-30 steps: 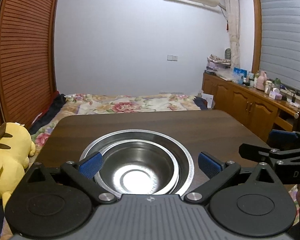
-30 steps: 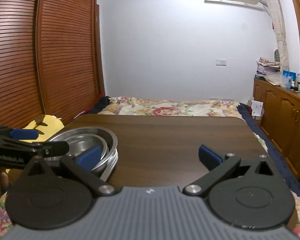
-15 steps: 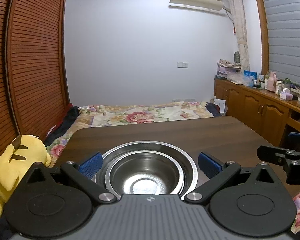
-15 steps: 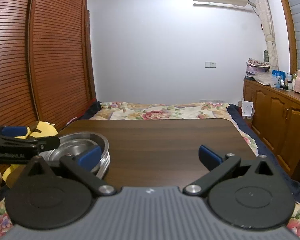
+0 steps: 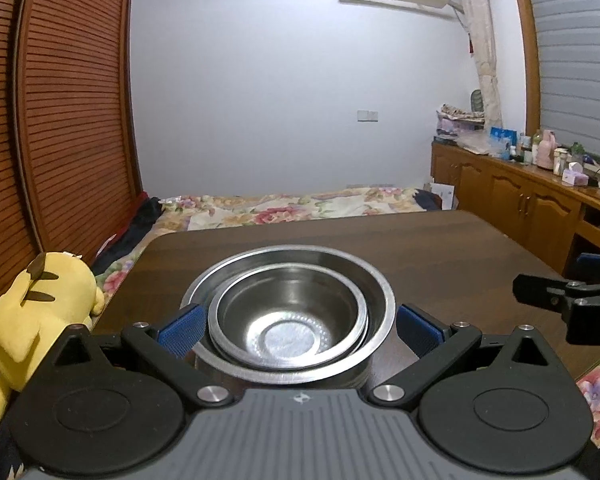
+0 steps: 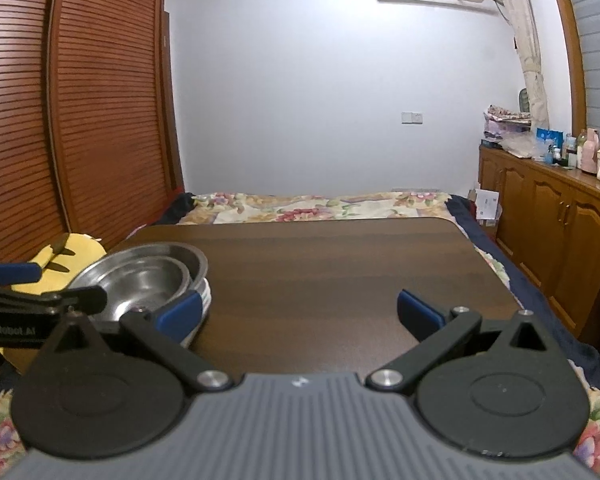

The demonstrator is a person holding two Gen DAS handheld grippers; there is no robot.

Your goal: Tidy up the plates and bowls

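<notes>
A bedroom with slatted wooden wardrobe doors (image 5: 72, 120) on the left, a floral bedspread (image 6: 320, 206) at the far side and a dark wood-grain tabletop (image 6: 340, 272) in the near ground. On the tabletop's near left part sits a stack of steel bowls (image 5: 292, 312): a smaller bowl (image 5: 286, 316) nested inside a wider bowl (image 5: 374, 284), with what look like plate edges (image 6: 205, 300) beneath in the right wrist view. Nesting by size keeps the pile compact and steady, which suits the tidying job; it looks close to finished, since nothing else lies on the tabletop in view. The metal is brushed and shiny, round with thin rolled rims, so it would likely slide easily against hard fingers.

The left gripper (image 5: 296, 322) has its jaws spread wide on either side of the stack, blue ribbed pads (image 5: 180, 330) clear of the rim, holding nothing. The right gripper (image 6: 300, 314) is equally wide apart and empty, over bare wood to the right of the stack. A yellow plush toy (image 5: 32, 312) rests beyond the left edge.
</notes>
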